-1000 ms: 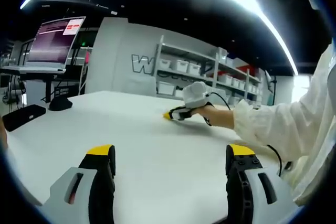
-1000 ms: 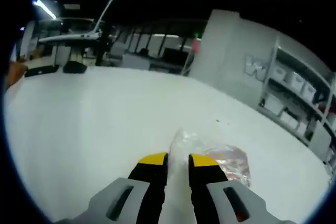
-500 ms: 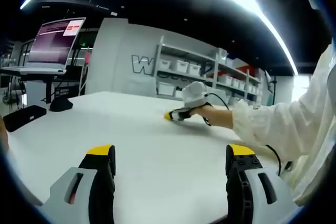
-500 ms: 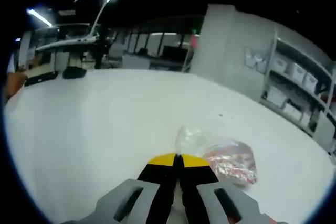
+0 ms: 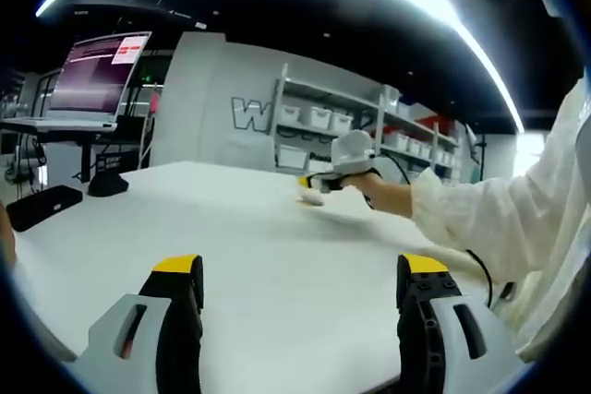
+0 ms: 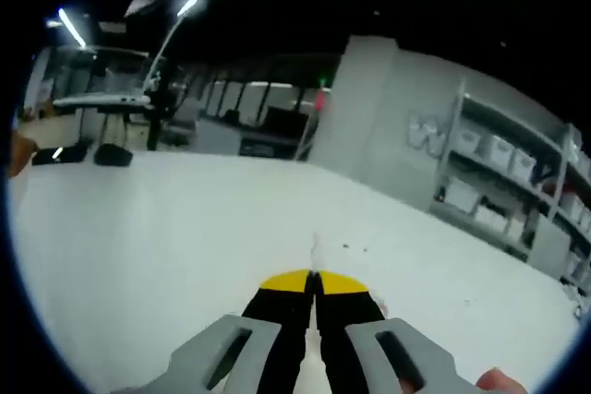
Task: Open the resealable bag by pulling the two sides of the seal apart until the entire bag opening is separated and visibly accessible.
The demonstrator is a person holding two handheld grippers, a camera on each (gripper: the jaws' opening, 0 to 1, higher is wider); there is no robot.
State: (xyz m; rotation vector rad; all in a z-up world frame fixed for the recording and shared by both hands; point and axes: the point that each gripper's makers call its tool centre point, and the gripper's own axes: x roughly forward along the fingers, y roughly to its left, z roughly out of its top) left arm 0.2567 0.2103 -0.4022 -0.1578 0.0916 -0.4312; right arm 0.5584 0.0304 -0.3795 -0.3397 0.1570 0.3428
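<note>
My left gripper (image 5: 299, 267) is open low over the white table (image 5: 249, 256), nothing between its yellow-tipped jaws. Across the table a person's hand holds my right gripper (image 5: 310, 183) raised off the surface, and a pale blur of the resealable bag (image 5: 316, 197) hangs under its tips. In the right gripper view my right gripper (image 6: 312, 280) is shut, and only a thin clear edge of the bag (image 6: 315, 248) sticks up between the tips. The rest of the bag is hidden below the jaws.
A laptop (image 5: 92, 76) stands on a raised stand at the left, with two black objects (image 5: 42, 202) on the table near it. Shelves with white bins (image 5: 342, 122) line the back wall. A white sleeve (image 5: 499, 219) reaches in from the right.
The right gripper closed on the bag's edge, then lifted it off the table; most of the bag dropped out of its view. The left gripper stayed still.
</note>
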